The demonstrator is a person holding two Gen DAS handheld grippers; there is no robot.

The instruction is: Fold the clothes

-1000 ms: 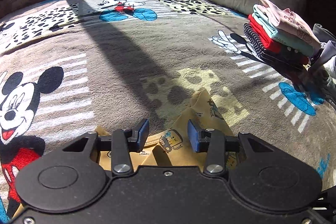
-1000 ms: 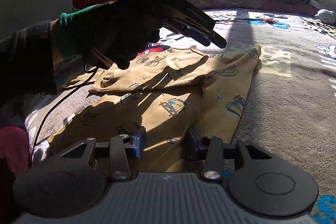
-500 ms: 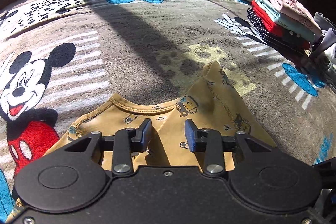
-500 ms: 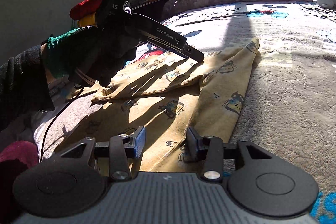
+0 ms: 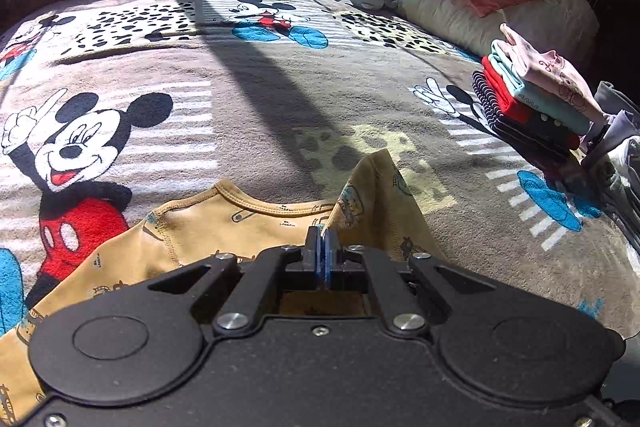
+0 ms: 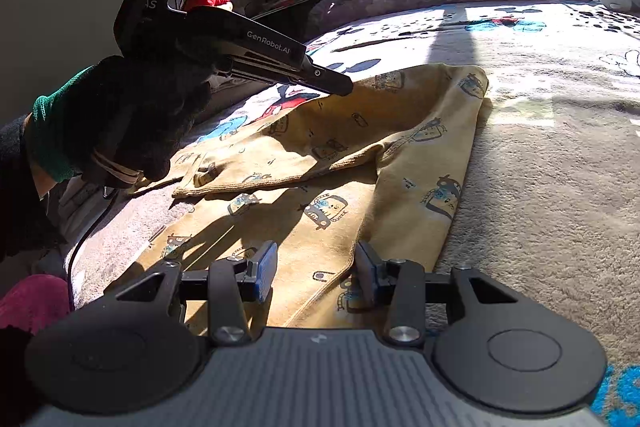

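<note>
Left gripper (image 5: 323,247), angled down, pinches the yellow shirt (image 5: 248,223); right gripper (image 6: 316,267) hovers wide.

The left gripper's (image 5: 322,247) own body hides the near part of the yellow shirt (image 5: 240,223) in the left wrist view. The folded clothes stack (image 5: 532,103) partly covers grey garments (image 5: 624,163) cut by the right edge. In the right wrist view, a pink cloth (image 6: 32,301) runs off the left edge.
</note>
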